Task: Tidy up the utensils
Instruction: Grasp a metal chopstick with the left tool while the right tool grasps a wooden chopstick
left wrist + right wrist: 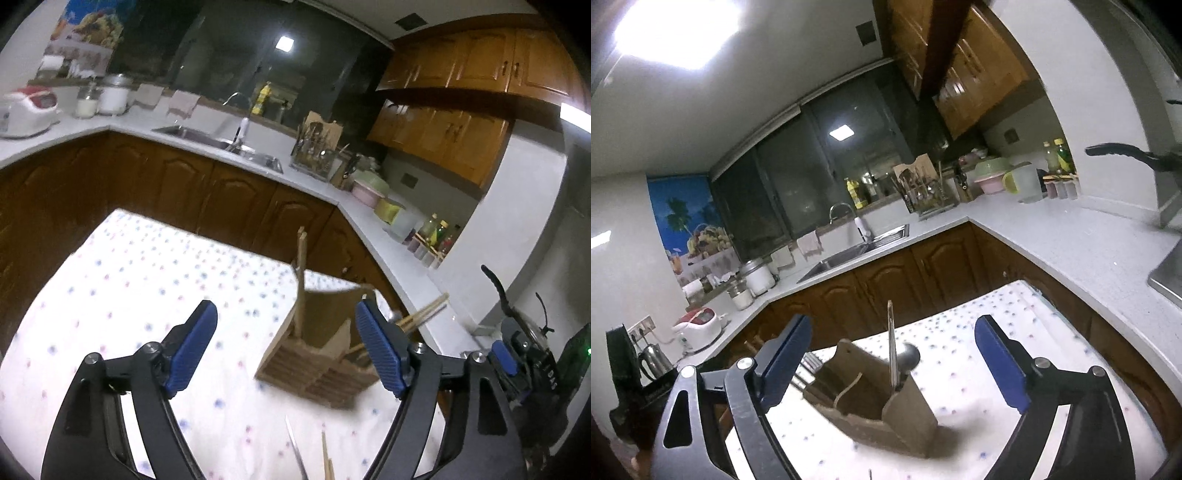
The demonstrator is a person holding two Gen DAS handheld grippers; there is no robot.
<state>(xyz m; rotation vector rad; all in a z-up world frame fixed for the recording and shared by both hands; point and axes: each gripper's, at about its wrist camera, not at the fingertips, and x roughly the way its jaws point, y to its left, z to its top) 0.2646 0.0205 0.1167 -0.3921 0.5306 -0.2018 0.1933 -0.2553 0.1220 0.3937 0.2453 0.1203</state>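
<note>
Utensils lie loose at the near edge of the dotted cloth, just under your left gripper: thin tips, partly cut off by the frame, so you cannot tell exactly what they are. Your left gripper hangs wide open and holds nothing; the right gripper is spread just as wide and is empty too.

Just beyond both sits the wooden holder, upright on the cloth. A stick stands tall in one compartment, and from the right wrist view a spoon leans beside it. More chopsticks stick out sideways past your left gripper's right finger.

The risks, as I judge them:
- The holder looks light and tall. If a finger clips its rim or the standing stick as you come down, it may tip and spill what is already sorted.
- The sideways chopsticks sit close to your left gripper's right finger; a careless swing could sweep them off the table.
- The cloth is loose. Dragging a tip across it could slide the holder toward the table edge.
- The loose pieces are thin and flat on fabric, so a shallow pinch may slip.

Farther off, the worktop and sink are well apart from your work.
</note>
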